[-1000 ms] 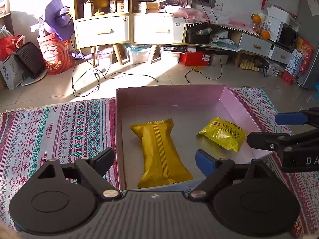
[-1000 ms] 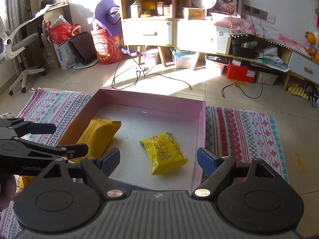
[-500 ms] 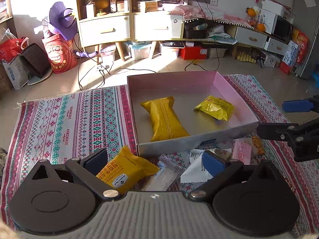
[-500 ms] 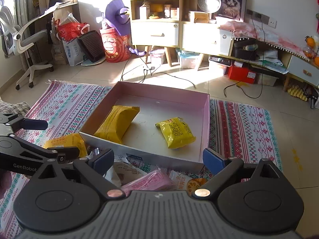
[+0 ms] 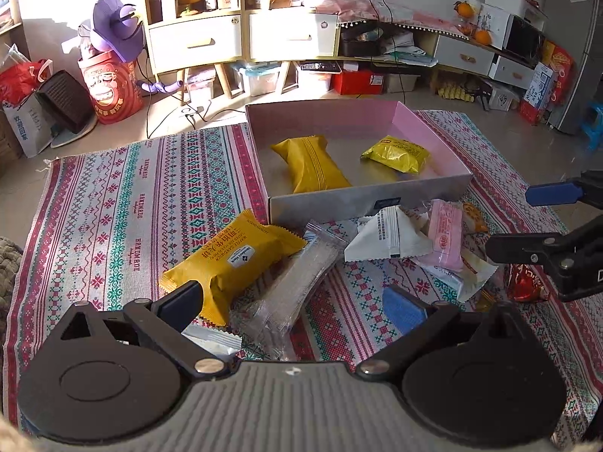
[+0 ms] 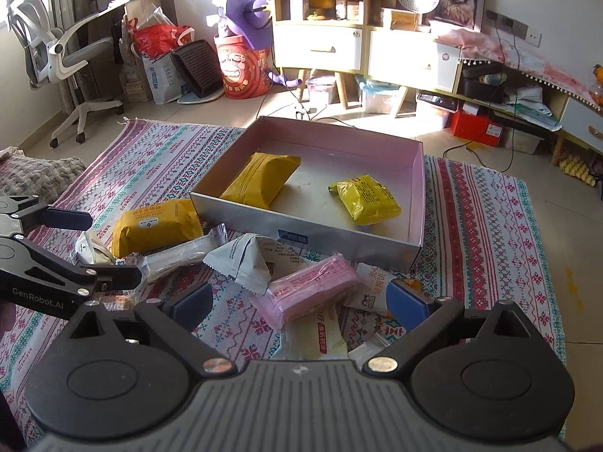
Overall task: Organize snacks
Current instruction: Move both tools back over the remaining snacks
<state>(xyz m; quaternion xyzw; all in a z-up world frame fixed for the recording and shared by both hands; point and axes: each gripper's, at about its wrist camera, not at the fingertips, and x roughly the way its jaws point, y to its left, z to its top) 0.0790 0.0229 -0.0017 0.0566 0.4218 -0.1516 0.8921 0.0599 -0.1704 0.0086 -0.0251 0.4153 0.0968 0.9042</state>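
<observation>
A pink-walled box [image 5: 433, 128] [image 6: 418, 192] sits on the rug and holds a long dark-yellow pack [image 5: 311, 164] [image 6: 260, 180] and a small bright-yellow pack [image 5: 395, 154] [image 6: 367, 197]. In front of it lies a pile of loose snacks: a yellow waffle pack [image 5: 233, 256] [image 6: 154, 226], a clear wrapper [image 5: 297, 282], a white pack [image 5: 388, 237] [image 6: 248, 260] and a pink pack [image 5: 444, 237] [image 6: 311, 293]. My left gripper [image 5: 294, 305] [image 6: 94, 248] is open and empty above the waffle pack and clear wrapper. My right gripper [image 6: 297, 301] [image 5: 527, 218] is open and empty above the pink pack.
A striped patterned rug [image 5: 124, 196] covers the floor under everything. A red packet [image 5: 524, 282] lies at the right of the pile. Cabinets [image 5: 241, 37], a red bucket [image 5: 113, 86], cables and an office chair [image 6: 64, 60] stand beyond the rug.
Both grippers have pulled back and up from over the box. The snack pile in front of the box has come into view. Both stay open and empty.
</observation>
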